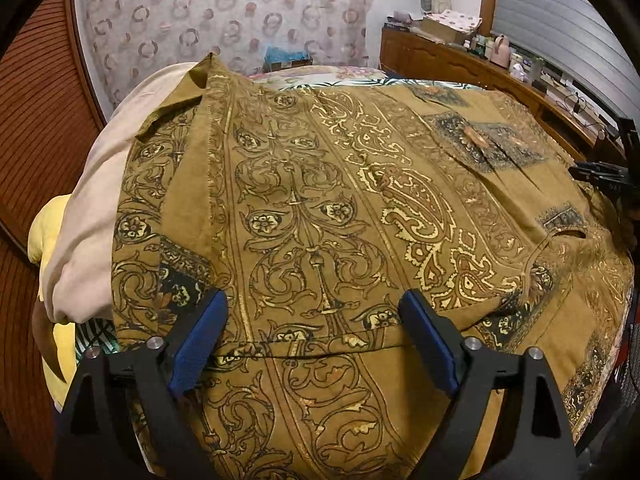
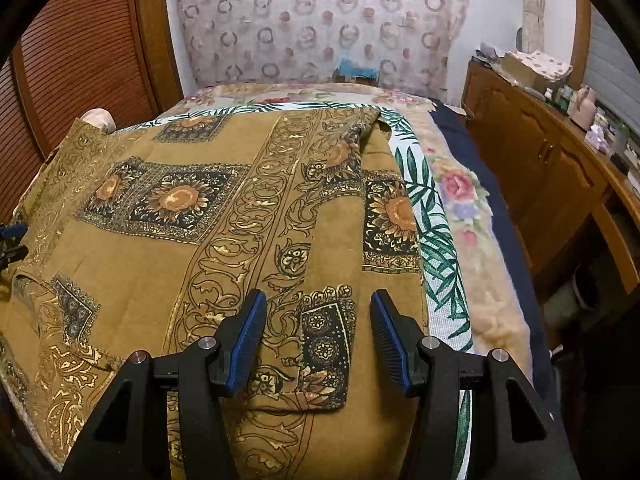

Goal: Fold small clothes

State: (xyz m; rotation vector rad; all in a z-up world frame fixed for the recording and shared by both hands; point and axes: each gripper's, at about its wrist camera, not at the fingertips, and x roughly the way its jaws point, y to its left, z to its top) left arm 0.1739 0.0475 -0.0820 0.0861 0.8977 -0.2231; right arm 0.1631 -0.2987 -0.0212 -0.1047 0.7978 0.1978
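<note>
A mustard-brown garment (image 1: 320,200) with gold scroll and paisley print lies spread over the bed. In the left wrist view my left gripper (image 1: 313,296) stands open just above it, and a hem line (image 1: 312,354) runs across between the blue pads (image 1: 198,344). The same garment (image 2: 168,240) shows sunflower patches in the right wrist view. My right gripper (image 2: 318,294) is open over a folded flap (image 2: 324,352) near the garment's right edge. Neither gripper's pads press on the cloth. The right gripper (image 1: 596,174) shows at the far right of the left view.
A beige cloth (image 1: 92,208) and a yellow item (image 1: 48,232) lie left of the garment. A floral blanket (image 2: 460,208) covers the bed. A wooden dresser (image 2: 552,168) with bottles stands on the right, slatted wooden doors (image 2: 84,64) on the left.
</note>
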